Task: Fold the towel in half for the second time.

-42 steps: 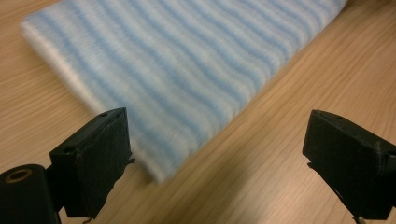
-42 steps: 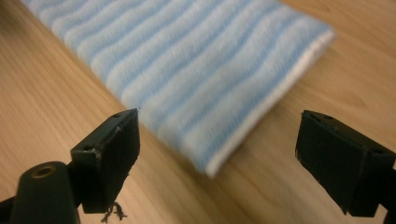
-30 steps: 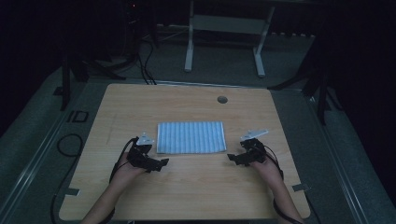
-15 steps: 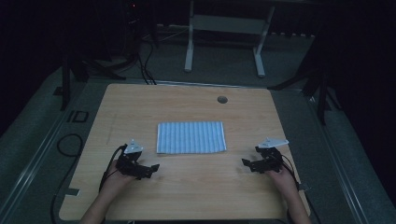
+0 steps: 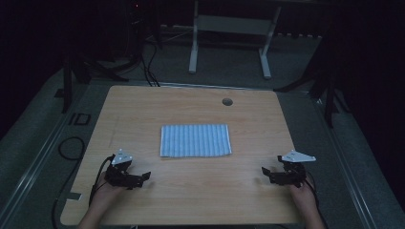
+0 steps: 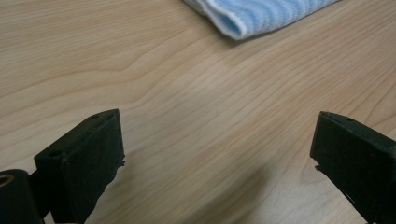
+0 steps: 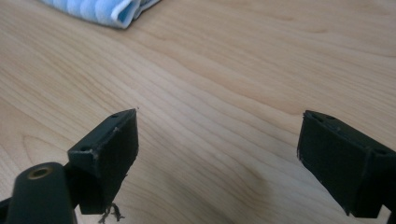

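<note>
Since a second ago both grippers have drawn back from the folded blue-striped cloth (image 5: 195, 140), which lies unmoved at the middle of the table (image 5: 143, 109). The left gripper (image 5: 143, 177) now sits well clear of the cloth's near-left corner, the right gripper (image 5: 265, 172) well off its near-right corner. Both stand with jaws spread wide, holding nothing.

Pretty dark room, grey floor (image 5: 229, 71), light wood table (image 5: 191, 200) with a cable hole (image 5: 227, 101), white metal stand (image 5: 229, 28) behind it.
</note>
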The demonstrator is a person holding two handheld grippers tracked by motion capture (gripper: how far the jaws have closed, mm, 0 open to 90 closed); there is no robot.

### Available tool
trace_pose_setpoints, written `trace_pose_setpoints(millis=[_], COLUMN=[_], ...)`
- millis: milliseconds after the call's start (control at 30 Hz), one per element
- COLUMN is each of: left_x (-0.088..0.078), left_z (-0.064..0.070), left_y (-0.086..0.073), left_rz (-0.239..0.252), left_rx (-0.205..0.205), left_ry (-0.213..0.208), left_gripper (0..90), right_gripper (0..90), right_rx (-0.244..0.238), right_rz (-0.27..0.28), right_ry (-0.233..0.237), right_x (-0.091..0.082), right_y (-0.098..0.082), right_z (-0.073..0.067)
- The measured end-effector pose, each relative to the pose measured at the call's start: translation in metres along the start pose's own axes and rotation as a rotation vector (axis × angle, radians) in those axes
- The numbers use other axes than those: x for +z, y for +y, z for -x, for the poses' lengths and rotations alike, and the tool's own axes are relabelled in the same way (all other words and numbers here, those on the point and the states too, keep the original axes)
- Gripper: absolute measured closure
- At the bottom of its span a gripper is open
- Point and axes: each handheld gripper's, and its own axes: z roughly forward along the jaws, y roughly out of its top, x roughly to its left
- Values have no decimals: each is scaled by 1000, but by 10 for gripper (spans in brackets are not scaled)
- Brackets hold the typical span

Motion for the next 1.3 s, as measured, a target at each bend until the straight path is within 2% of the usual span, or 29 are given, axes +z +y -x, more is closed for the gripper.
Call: trace_pose_setpoints(millis=[133,233,300,367,433,600,767,933,1033,1133,1300], left_x=[-7,-11,-14,-17,-20,-26,-31,-33,-35,-37,-38], left_z=[-6,-9,-11,-13,-15,-21,-23,-23,-25,-24,-23], left_y=[-8,-13,-16,-18,-21,-25,-30,-31,-32,-31,-31], left_rz=[9,14,17,23,33,65,99,121,127,146,163], left_rx=[-22,-35,-41,-42,-60,-86,-113,-120,-130,-127,-120], left_ry=[20,30,41,59,70,109,151,191,195,217,233], left_gripper=[29,29,29,29,29,29,29,29,29,29,29], right_gripper=[124,125,125,124,125,124,118,118,118,118,118], right_rx=[15,28,58,83,107,137,100,149,191,211,238], right_rz=[29,23,18,33,42,74,85,139,170,175,179], right_ry=[-32,-76,-95,-97,-95,-130,-201,-218,-213,-241,-252], right_x=[-7,-9,-10,-11,-12,-15,-15,-19,-21,-22,-23], right_y=[-7,-12,-16,-20,-24,-28,-32,-33,-36,-38,-39], right_z=[3,5,7,10,13,17,14,17,22,25,28])
